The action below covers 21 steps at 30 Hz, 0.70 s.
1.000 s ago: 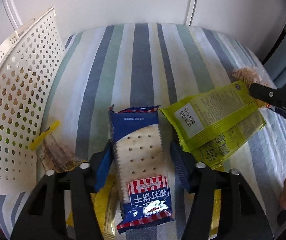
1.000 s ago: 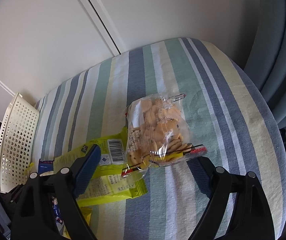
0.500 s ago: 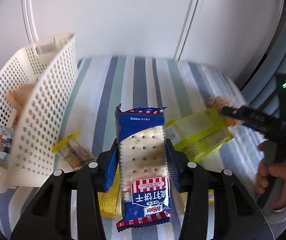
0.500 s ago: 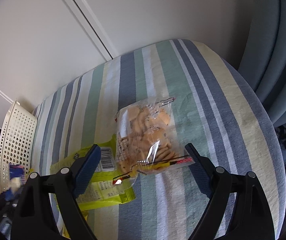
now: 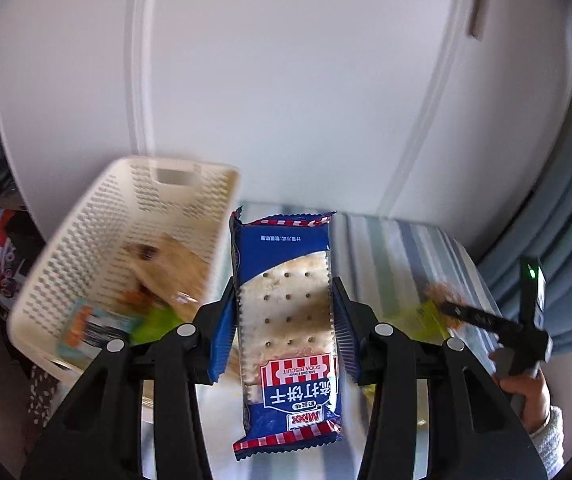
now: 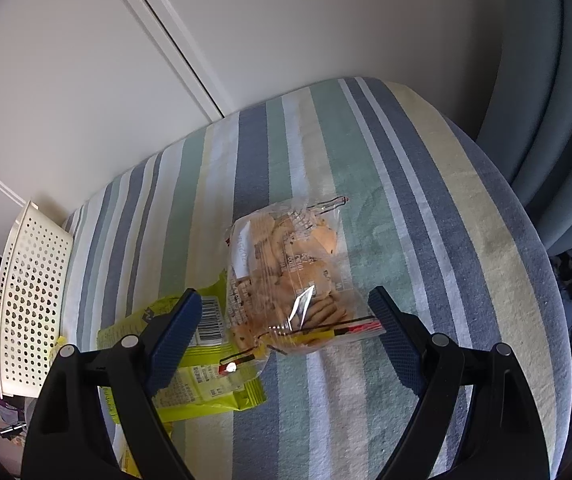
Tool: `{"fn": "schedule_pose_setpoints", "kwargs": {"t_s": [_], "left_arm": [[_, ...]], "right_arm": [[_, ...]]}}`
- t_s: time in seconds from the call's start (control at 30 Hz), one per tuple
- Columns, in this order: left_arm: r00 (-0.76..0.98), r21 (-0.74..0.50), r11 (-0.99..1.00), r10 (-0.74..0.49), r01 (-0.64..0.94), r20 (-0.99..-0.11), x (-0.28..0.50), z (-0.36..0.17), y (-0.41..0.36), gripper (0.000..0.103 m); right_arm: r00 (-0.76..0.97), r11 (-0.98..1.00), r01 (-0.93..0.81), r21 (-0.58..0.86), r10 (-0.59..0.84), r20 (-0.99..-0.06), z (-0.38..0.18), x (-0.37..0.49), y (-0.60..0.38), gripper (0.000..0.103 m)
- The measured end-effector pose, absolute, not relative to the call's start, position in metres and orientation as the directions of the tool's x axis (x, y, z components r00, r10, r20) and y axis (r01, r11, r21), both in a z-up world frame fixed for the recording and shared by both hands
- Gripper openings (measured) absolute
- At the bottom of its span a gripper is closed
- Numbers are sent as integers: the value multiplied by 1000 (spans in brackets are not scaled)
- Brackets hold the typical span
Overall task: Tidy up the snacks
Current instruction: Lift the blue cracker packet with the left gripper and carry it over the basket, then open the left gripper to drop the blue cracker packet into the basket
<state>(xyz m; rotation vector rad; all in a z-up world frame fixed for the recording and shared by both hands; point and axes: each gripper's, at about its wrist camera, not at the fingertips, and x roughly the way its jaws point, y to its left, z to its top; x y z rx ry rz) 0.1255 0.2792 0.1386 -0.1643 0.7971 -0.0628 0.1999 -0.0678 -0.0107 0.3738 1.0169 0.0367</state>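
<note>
- Left gripper (image 5: pixel 284 326): jaws are clamping the biscuit pack (image 5: pixel 287 320) by its long edges, holding it lengthwise between the pads, clear of the striped cloth (image 5: pixel 385 248).
- Basket (image 5: pixel 86 240): sitting left of and beyond the left jaws, holding several blurred snacks; the pack is not inside it.
- Right gripper (image 6: pixel 286 334): jaws are standing wide, gripping nothing.
- Cookie bag (image 6: pixel 286 276): lying on the cloth between and just beyond the right jaws.
- Yellow packet (image 6: pixel 190 376): lying under the right gripper's left jaw, partly beneath the cookie bag.
</note>
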Motion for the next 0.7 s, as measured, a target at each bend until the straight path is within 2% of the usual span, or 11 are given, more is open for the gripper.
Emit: {"fn": "schedule_pose_setpoints", "kwargs": {"t_s": [0.23, 0.53, 0.6, 0.63, 0.67, 0.7], "left_arm": [[712, -179, 976, -37, -125, -701, 134, 146, 336, 45], [676, -163, 959, 37, -230, -736, 150, 124, 383, 45], [662, -165, 956, 40, -244, -748, 154, 118, 388, 59], [656, -166, 953, 45, -255, -753, 154, 116, 390, 88], [653, -165, 947, 59, -276, -755, 154, 115, 392, 101], [666, -174, 935, 82, -308, -741, 150, 114, 395, 101]], "right_arm": [[531, 940, 138, 313, 197, -824, -11, 201, -64, 85], [528, 940, 137, 311, 196, -826, -11, 202, -65, 85], [528, 940, 138, 311, 196, -826, -12, 202, -65, 85], [528, 940, 138, 312, 196, -826, -12, 202, -64, 85], [528, 940, 140, 312, 196, -827, -12, 202, -64, 85], [527, 939, 140, 313, 196, -827, -12, 202, -65, 85]]}}
